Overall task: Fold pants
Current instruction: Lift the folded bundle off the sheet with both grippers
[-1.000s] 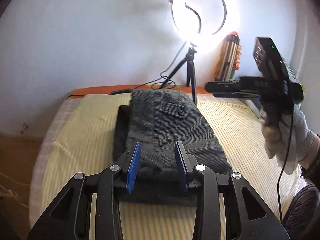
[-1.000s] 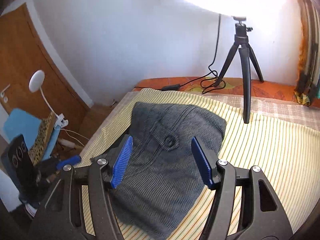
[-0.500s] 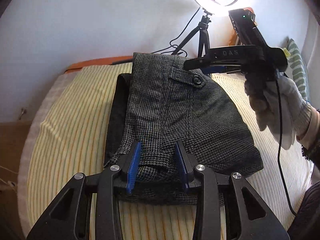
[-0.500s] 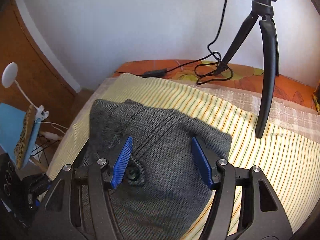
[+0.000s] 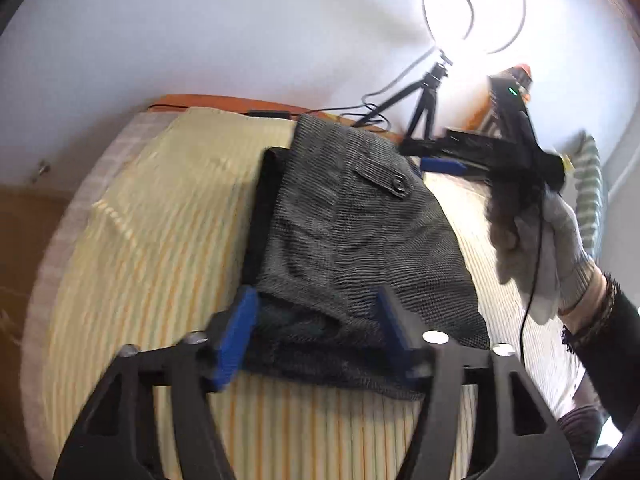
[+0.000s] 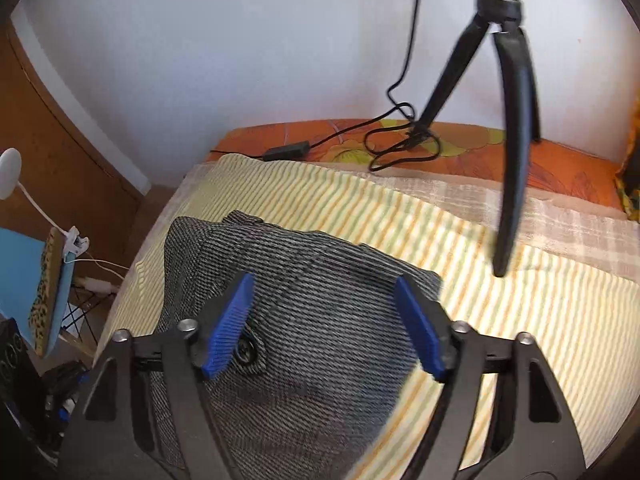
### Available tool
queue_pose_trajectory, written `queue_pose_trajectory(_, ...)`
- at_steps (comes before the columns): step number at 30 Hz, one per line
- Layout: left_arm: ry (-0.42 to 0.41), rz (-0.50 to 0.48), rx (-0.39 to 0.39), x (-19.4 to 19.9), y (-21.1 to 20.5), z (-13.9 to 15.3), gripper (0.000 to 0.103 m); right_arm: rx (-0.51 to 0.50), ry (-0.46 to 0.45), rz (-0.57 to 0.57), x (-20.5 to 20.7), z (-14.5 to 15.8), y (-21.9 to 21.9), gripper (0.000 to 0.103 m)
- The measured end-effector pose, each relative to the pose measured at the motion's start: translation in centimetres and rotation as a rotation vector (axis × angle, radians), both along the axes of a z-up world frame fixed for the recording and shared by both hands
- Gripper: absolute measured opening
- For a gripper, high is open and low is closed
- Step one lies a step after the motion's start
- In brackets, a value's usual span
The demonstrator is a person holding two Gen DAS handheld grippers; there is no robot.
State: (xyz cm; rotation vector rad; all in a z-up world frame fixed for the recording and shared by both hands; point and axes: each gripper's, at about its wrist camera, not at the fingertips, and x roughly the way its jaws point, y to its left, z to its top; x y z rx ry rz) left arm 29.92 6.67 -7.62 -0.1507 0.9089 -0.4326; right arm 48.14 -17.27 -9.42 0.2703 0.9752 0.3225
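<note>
The grey checked pants [image 5: 352, 236] lie folded into a compact stack on the yellow striped bed cover [image 5: 152, 248]; a buttoned pocket flap faces up. My left gripper [image 5: 316, 332] is open, its blue pads on either side of the stack's near edge, holding nothing. My right gripper [image 6: 324, 324] is open and hovers over the far end of the pants [image 6: 312, 288], close to the pocket button [image 6: 245, 350]. The right gripper also shows in the left wrist view [image 5: 444, 166], held by a gloved hand above the pants' far right corner.
A ring light [image 5: 474, 8] on a black tripod [image 6: 508, 128] stands on the bed's far side with a looped cable [image 6: 400, 140] on the orange sheet. A wooden floor and a blue chair [image 6: 24, 280] lie off the bed's left edge.
My left gripper has opened wide and pulled back slightly from the near edge. The right gripper has moved toward the far end of the pants, still open.
</note>
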Motion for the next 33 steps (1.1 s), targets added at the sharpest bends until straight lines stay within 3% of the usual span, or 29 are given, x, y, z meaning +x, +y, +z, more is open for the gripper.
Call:
queue_pose_trajectory(4,0.097,0.065,-0.085,0.1,2.4,0.0,0.072,0.071,0.031,-0.021,-1.4,-0.1,-2.7,0.08)
queue_pose_trajectory(10,0.316,0.186,-0.291,1.2,4.8,-2.9,0.073,0.163,0.108,-0.042,-2.3,-1.7,-5.2,0.081)
queue_pose_trajectory(14,0.372,0.22,-0.383,1.2,4.7,-4.5,0.073,0.252,0.155,-0.052,-2.3,-3.3,-6.0,0.081)
queue_pose_trajectory(20,0.417,0.304,-0.473,0.8,4.8,-6.0,0.073,0.336,0.203,-0.051,-2.2,-4.8,-6.0,0.081)
queue_pose_trajectory(25,0.372,0.334,-0.507,0.2,4.4,-5.9,0.073,0.402,0.232,-0.066,-1.9,-6.0,-5.8,0.081)
queue_pose_trajectory(28,0.336,0.355,-0.541,-0.1,4.4,-6.0,0.081,0.405,0.225,-0.063,-1.9,-6.0,-5.6,0.084)
queue_pose_trajectory(33,0.322,0.426,-0.612,-0.5,5.2,-6.5,0.083,0.427,0.238,-0.068,-1.7,-6.2,-4.9,0.085)
